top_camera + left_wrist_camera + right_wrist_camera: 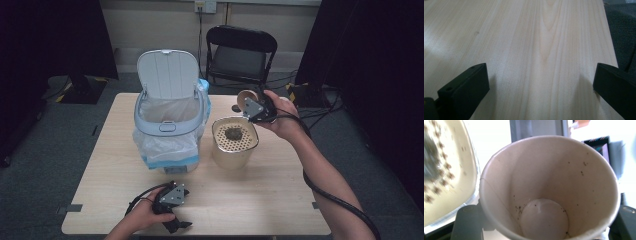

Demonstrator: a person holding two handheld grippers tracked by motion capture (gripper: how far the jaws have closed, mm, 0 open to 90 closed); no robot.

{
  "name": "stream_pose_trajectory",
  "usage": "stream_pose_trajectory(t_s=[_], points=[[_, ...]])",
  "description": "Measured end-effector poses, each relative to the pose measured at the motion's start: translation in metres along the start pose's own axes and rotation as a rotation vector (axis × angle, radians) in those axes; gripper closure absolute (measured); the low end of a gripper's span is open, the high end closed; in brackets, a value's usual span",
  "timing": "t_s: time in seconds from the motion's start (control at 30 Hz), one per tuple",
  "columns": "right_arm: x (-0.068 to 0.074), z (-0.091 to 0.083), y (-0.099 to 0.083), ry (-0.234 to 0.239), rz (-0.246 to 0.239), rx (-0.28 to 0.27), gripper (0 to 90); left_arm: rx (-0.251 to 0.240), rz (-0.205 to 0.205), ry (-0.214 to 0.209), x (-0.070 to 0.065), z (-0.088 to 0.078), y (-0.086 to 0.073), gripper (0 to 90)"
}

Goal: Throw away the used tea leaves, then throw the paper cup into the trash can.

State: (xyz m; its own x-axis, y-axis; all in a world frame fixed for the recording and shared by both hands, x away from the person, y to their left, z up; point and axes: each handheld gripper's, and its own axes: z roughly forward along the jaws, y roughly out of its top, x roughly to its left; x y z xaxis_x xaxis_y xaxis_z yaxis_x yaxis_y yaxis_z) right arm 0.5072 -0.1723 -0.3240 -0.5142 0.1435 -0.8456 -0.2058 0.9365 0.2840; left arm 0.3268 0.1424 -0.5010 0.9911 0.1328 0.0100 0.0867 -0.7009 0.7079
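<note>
My right gripper (252,106) is shut on a tan paper cup (245,97), held tipped on its side above the table's far right. In the right gripper view the paper cup (549,187) opens toward the camera between the fingers (466,222). It holds nothing but a few dark specks. Below and in front of it stands a beige container with a perforated strainer (235,142) that carries a clump of dark dregs (233,133). My left gripper (176,226) rests on the table near the front edge. In its own view the left gripper (540,85) is open over bare wood.
A grey bin (170,127) lined with a white bag stands at centre left, its lid (167,75) raised. A black chair (241,50) stands behind the table (280,200). A small dark object (236,108) lies beside the cup.
</note>
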Motion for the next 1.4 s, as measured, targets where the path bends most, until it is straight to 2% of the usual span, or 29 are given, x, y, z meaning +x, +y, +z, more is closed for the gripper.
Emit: stream_pose_trajectory(t_s=[0.03, 0.1, 0.13, 0.2, 0.23, 0.27, 0.33, 0.4, 0.6, 0.7, 1.0, 1.07, 1.1, 1.23, 1.4], points=[[-0.003, 0.001, -0.003, 0.043, 0.085, -0.009, 28.4, -0.001, -0.001, 0.0, 0.0, 0.0, 0.0, 0.0], [-0.008, 0.004, -0.009, 0.089, 0.194, -0.03, 28.3, -0.002, 0.001, 0.0, 0.0, 0.0, 0.0, 0.0], [-0.01, 0.006, -0.013, 0.13, 0.267, -0.035, 28.3, -0.002, 0.0, 0.0, 0.0, 0.0, 0.0, 0.0], [-0.012, 0.008, -0.017, 0.171, 0.34, -0.04, 28.2, -0.002, 0.0, 0.0, 0.0, 0.0, 0.0, 0.0], [-0.012, 0.01, -0.018, 0.187, 0.372, -0.026, 28.2, -0.002, 0.0, -0.001, 0.0, 0.0, 0.0, 0.0], [-0.012, 0.011, -0.02, 0.187, 0.383, -0.023, 28.1, -0.002, 0.0, 0.0, 0.0, 0.0, 0.0, 0.0], [-0.013, 0.013, -0.022, 0.212, 0.455, -0.03, 28.1, -0.002, 0.0, 0.0, 0.0, 0.0, 0.0, 0.0], [-0.015, 0.014, -0.024, 0.234, 0.496, -0.04, 28.1, -0.003, -0.001, 0.0, 0.0, 0.0, 0.0, 0.0], [-0.021, 0.018, -0.03, 0.316, 0.685, -0.074, 28.1, -0.003, 0.0, 0.0, 0.0, 0.0, 0.0, 0.0], [-0.024, 0.018, -0.03, 0.333, 0.726, -0.085, 28.1, -0.003, 0.0, -0.001, 0.0, 0.0, 0.0, 0.0], [-0.025, 0.02, -0.026, 0.373, 0.755, -0.105, 28.1, -0.003, 0.0, 0.001, 0.0, 0.0, 0.0, 0.0], [-0.026, 0.019, -0.024, 0.381, 0.766, -0.114, 28.1, -0.013, -0.015, 0.003, -0.001, 0.001, 0.0, 0.0], [-0.026, 0.019, -0.024, 0.382, 0.77, -0.115, 28.1, -0.001, 0.002, 0.003, 0.0, 0.0, 0.0, 0.0], [-0.028, 0.016, -0.021, 0.386, 0.782, -0.132, 28.0, -0.004, -0.001, 0.003, -0.001, 0.0, 0.0, 0.0], [-0.032, 0.012, -0.021, 0.401, 0.821, -0.15, 28.0, -0.003, 0.001, 0.003, 0.0, 0.0, 0.0, 0.0]])
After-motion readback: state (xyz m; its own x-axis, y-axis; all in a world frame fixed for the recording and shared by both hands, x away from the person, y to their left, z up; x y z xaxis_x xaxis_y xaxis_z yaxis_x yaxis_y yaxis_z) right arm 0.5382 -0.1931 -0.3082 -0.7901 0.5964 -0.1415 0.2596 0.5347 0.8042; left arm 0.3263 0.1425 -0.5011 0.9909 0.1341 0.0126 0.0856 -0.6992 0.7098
